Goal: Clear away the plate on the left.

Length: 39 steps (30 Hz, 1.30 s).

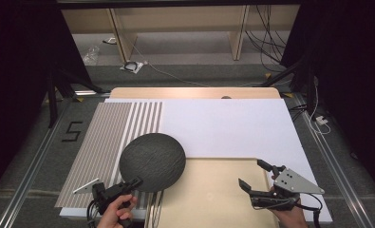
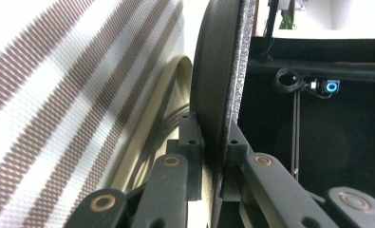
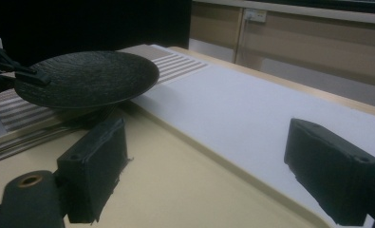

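Note:
A round, dark, rough-surfaced plate (image 1: 152, 161) is held up off the table at the front left. My left gripper (image 1: 134, 183) is shut on its near rim; in the left gripper view the plate (image 2: 218, 71) stands edge-on between the two pads. From the right gripper view the plate (image 3: 88, 76) hovers above the table, with the left gripper (image 3: 38, 77) clamped on its left edge. My right gripper (image 1: 251, 176) stands open over the beige board (image 1: 209, 190) at the front right, nothing between its fingers (image 3: 97, 166).
A striped placemat (image 1: 109, 142) lies on the left of the table, a white sheet (image 1: 232, 123) covers the middle and right. Beyond the table's far edge are floor cables and wooden shelving.

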Tool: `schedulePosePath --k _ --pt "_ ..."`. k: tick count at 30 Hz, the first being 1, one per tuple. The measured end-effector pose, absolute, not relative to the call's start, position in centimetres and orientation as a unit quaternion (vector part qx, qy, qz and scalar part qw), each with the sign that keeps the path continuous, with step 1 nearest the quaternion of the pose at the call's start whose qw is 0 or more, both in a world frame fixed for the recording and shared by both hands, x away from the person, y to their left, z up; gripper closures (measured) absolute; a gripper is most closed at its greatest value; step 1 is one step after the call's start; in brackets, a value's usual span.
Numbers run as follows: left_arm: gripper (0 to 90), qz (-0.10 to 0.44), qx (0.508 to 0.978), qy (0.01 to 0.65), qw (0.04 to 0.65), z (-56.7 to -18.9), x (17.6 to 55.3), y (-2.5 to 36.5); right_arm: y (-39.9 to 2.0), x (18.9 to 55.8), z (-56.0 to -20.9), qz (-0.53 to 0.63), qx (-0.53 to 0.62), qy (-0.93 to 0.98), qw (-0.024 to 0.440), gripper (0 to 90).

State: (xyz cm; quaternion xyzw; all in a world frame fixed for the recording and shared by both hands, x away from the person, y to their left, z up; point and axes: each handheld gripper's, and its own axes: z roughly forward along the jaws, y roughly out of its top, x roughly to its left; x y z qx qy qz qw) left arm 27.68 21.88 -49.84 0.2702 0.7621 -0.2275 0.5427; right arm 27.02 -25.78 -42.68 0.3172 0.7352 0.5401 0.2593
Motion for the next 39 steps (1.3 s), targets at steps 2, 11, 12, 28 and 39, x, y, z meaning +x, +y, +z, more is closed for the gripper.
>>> schedulePosePath --k 2,11,12,28,39 --pt "83.0 -0.232 0.275 0.76 0.542 -49.8 27.6 21.5 -25.8 27.0 -42.7 0.54 0.317 0.735 0.259 15.2" --pt "83.0 -0.249 0.306 0.748 0.534 -49.7 27.5 19.9 -25.7 27.0 -42.7 0.539 0.317 0.736 0.259 15.1" --pt "83.0 -0.25 0.308 0.747 0.533 -49.7 27.5 19.7 -25.7 27.0 -42.7 0.539 0.317 0.736 0.259 15.2" --pt "83.0 -0.265 0.346 0.735 0.519 -49.8 27.3 17.5 -25.7 27.1 -42.7 0.54 0.316 0.735 0.259 15.2" --pt "82.8 -0.276 0.366 0.729 0.508 -49.9 27.3 16.4 -25.7 27.1 -42.7 0.541 0.316 0.735 0.26 15.2"
